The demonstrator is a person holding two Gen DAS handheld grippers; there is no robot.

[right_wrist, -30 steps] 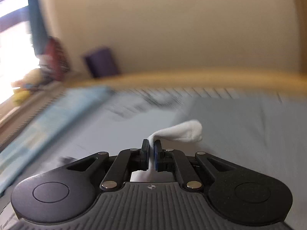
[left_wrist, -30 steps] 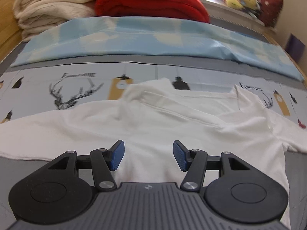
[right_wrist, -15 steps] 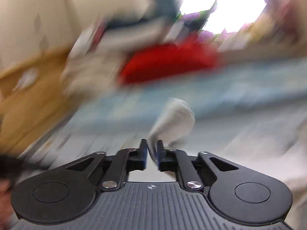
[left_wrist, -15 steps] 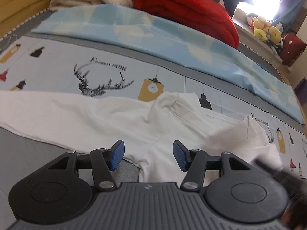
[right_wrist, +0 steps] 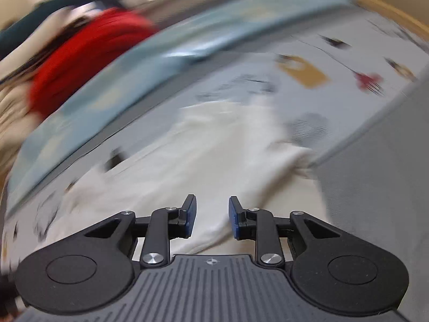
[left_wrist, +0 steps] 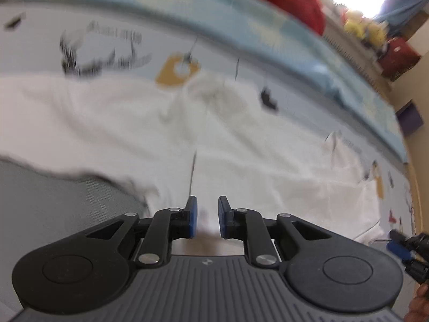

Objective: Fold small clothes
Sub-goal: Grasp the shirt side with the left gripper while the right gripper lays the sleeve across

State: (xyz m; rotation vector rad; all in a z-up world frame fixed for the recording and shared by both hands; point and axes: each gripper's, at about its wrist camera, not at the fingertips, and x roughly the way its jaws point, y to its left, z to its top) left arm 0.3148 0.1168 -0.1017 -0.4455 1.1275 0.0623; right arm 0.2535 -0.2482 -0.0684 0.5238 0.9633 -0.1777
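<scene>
On the printed bedsheet (left_wrist: 112,26), the white shirt (left_wrist: 241,145) lies ahead of both grippers. Your right gripper (right_wrist: 211,220) has just released the fabric it pinched, so that fold is laid; your left gripper (left_wrist: 206,218), narrowed but empty, still needs a hold.

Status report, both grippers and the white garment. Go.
Left gripper open, nothing held, over the white garment. Right gripper open, empty, above the same cloth. Garment spread on the printed sheet, nothing lying on it.

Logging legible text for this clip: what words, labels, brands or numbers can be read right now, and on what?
None can be read.
Printed lettering above the deer print on the bedsheet: too blurred.
Dark print on the bedsheet in the right wrist view: too blurred.
Small emblem on each gripper body: a mark, not text.
</scene>
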